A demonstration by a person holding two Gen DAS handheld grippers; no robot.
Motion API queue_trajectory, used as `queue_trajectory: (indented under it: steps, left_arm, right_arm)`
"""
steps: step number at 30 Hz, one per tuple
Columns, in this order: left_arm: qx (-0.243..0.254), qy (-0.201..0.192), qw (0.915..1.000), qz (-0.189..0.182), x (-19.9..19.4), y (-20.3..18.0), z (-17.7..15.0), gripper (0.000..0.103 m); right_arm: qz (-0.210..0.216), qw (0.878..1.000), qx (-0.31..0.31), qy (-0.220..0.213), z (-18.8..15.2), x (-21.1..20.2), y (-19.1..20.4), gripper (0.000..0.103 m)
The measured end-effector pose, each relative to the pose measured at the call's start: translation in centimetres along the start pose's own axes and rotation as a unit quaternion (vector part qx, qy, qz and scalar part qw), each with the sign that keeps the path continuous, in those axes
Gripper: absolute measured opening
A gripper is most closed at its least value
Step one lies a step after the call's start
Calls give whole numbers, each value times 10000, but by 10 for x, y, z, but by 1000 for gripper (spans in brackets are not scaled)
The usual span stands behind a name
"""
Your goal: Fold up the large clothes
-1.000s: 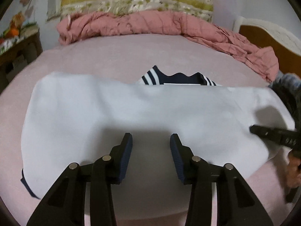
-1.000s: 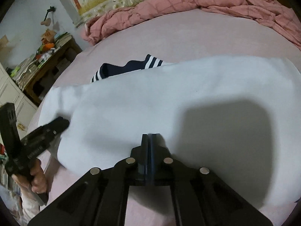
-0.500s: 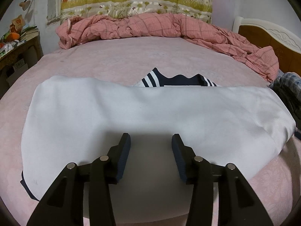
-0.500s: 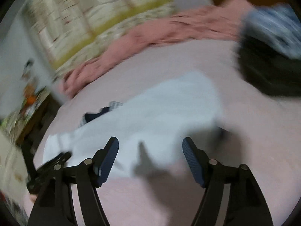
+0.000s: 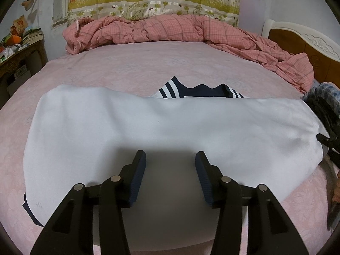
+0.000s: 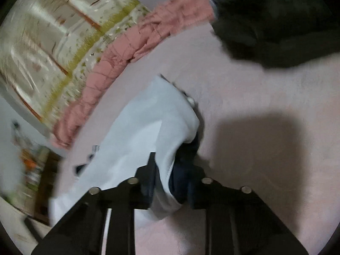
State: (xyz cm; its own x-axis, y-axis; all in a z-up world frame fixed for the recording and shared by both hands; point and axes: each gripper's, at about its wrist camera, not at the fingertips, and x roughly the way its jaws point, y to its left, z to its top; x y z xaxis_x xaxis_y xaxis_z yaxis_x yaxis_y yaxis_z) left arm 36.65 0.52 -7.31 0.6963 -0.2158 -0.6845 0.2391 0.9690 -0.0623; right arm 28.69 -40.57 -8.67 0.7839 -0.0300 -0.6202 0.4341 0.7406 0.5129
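Observation:
A large white garment [image 5: 170, 123] lies folded across the pink bed [image 5: 148, 63], its navy striped collar [image 5: 201, 90] peeking out at the far edge. My left gripper [image 5: 170, 155] hovers open over the garment's near edge with nothing between its fingers. At the garment's right end my right gripper [image 6: 173, 170] is closing. A bunched fold of the white garment [image 6: 148, 127] with its navy inner layer fills the gap between the pads and rises off the sheet. The right gripper [image 5: 327, 142] also shows at the right edge of the left wrist view.
A rumpled pink checked quilt [image 5: 170, 29] runs along the far side of the bed. A pile of dark clothes [image 6: 276, 31] lies to the right of the garment. A wooden headboard [image 5: 308, 42] stands at the right, a cluttered nightstand [image 5: 19, 51] at the left.
My right gripper swung from the garment's near edge to its right end, rolled, opened wide, then closed around the fabric there. My left gripper stayed put, its jaws slightly wider.

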Motion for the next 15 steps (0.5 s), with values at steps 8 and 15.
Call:
queue_trajectory:
  steps: [8, 15]
  left_arm:
    - [-242, 22, 9996, -173, -6, 8, 2, 48]
    - [-289, -20, 9995, -150, -10, 11, 3, 49]
  right_arm:
    - [-624, 9486, -2941, -989, -34, -24, 146, 15]
    - [147, 9171, -3972, 295, -101, 21, 192, 15]
